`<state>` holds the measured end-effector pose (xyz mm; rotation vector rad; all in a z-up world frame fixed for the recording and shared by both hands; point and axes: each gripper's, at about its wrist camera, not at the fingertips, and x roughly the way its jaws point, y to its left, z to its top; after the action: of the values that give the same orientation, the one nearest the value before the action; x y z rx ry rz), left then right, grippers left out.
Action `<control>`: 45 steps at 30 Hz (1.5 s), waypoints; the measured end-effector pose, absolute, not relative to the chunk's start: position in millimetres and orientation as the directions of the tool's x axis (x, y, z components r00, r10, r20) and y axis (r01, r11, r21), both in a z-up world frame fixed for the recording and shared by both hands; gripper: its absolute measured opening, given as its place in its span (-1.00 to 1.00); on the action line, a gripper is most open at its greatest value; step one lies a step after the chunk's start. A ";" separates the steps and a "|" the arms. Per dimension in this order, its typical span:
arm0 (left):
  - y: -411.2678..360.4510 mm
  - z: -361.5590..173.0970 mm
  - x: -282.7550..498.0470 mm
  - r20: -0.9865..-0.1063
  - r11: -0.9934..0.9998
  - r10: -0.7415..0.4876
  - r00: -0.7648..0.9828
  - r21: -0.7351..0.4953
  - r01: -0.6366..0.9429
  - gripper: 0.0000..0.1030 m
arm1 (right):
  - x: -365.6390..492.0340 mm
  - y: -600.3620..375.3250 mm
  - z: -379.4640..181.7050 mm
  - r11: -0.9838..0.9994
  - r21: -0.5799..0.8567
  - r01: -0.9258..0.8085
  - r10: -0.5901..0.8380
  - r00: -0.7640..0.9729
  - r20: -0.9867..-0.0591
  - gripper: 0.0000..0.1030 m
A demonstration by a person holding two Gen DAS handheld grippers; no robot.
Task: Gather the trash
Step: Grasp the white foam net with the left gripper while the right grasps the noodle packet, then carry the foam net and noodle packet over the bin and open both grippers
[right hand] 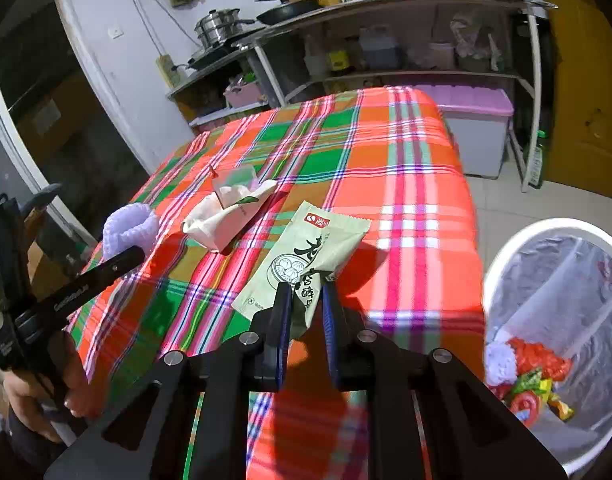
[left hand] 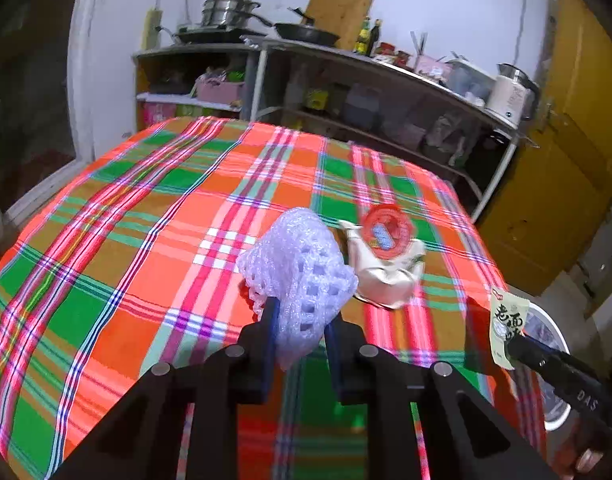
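My left gripper [left hand: 300,316] is shut on a white foam fruit net [left hand: 298,272] and holds it above the plaid tablecloth [left hand: 126,220]; the net also shows in the right wrist view [right hand: 128,226]. My right gripper [right hand: 306,300] is shut on a pale green food wrapper [right hand: 306,256], held over the table's right part; the wrapper also shows in the left wrist view [left hand: 507,326]. A crumpled cream wrapper with a red round lid [left hand: 387,258] lies on the cloth beyond the net; it also shows in the right wrist view [right hand: 230,212].
A white bin [right hand: 501,264] lined with a clear bag stands on the floor right of the table, holding several pieces of trash. Metal shelves [left hand: 385,76] with pots and bottles stand behind the table. A lilac-lidded box [right hand: 473,120] sits under the shelves.
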<state>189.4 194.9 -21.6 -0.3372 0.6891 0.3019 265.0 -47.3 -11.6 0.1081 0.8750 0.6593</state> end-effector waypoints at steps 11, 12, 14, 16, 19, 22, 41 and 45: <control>130.8 -1.4 163.6 -0.629 0.953 0.058 0.775 -0.196 -0.231 -0.58 | 233.9 -83.3 15.8 0.811 0.330 -0.483 0.569 0.525 -0.632 -0.69; 126.6 -0.3 162.6 -0.627 0.955 0.050 0.778 -0.197 -0.220 -0.58 | 230.7 -86.9 17.2 0.814 0.326 -0.480 0.566 0.532 -0.630 -0.69; 112.7 3.4 161.7 -0.622 0.963 0.027 0.783 -0.193 -0.186 -0.58 | 226.0 -94.3 20.4 0.819 0.322 -0.474 0.560 0.543 -0.625 -0.69; 103.5 5.6 161.5 -0.619 0.968 0.007 0.786 -0.193 -0.161 -0.58 | 222.2 -102.9 22.5 0.825 0.319 -0.467 0.554 0.553 -0.622 -0.69; 88.7 9.0 163.1 -0.615 0.973 -0.021 0.788 -0.194 -0.126 -0.58 | 217.3 -117.2 25.1 0.836 0.316 -0.449 0.540 0.570 -0.619 -0.69; 73.8 12.2 165.8 -0.611 0.977 -0.046 0.790 -0.194 -0.093 -0.58 | 215.2 -132.0 26.9 0.849 0.312 -0.427 0.523 0.588 -0.617 -0.69; -21.5 15.3 196.4 -0.616 0.977 -0.204 0.761 -0.180 0.116 -0.58 | 206.1 -217.6 28.4 0.907 0.313 -0.282 0.420 0.668 -0.615 -0.69; -38.0 13.2 203.0 -0.620 0.973 -0.228 0.751 -0.176 0.150 -0.58 | 206.8 -230.3 25.5 0.914 0.316 -0.255 0.403 0.674 -0.619 -0.69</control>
<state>203.0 -38.0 13.2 -0.1177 0.6919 -0.2071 206.8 -230.3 25.5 0.2106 0.7448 0.3735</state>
